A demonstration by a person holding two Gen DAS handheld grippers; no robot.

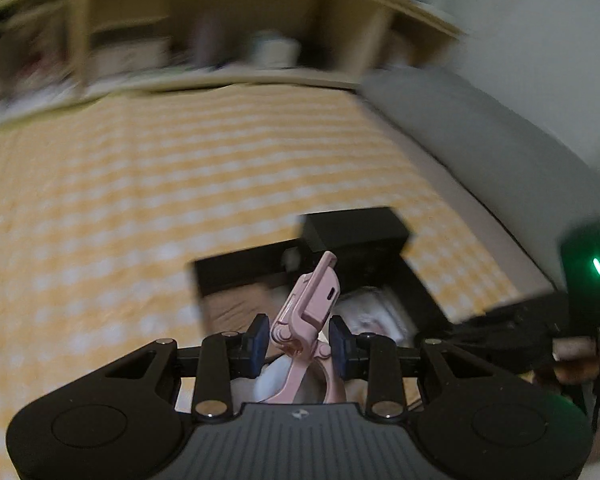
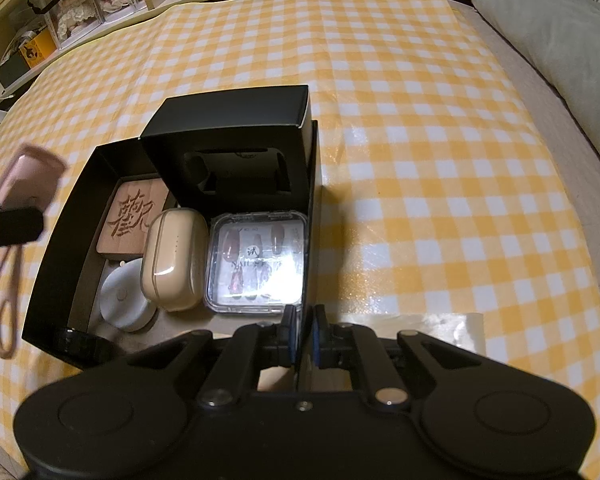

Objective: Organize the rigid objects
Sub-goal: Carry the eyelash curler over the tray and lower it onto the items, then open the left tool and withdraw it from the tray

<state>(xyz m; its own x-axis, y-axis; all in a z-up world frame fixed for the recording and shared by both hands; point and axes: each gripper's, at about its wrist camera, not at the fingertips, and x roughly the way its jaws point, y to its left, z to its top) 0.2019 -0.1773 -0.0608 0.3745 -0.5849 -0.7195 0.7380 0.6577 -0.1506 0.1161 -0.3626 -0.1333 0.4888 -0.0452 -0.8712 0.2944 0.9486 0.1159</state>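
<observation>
A: What have you got in your left gripper?

B: You're holding the pink curler between the blue pads, pinched near its hinge, head pointing away and tilted up. Its loop handles hang down toward the gripper body. That view is blurred, so the finer parts can't be told.

A: And your right gripper?

B: Nearly closed, clamped on the right wall of the black box, at the near end, one finger on each side of the wall.

A: Where does the curler sit against the box?

B: From your right wrist it hangs to the left of the box, above the checked cloth, outside the left wall.

A: What's inside the box?

B: A carved wooden block far left, a white round case nearer, a beige case in the middle, a clear nail box on the right, and a black insert standing at the far end.
</observation>
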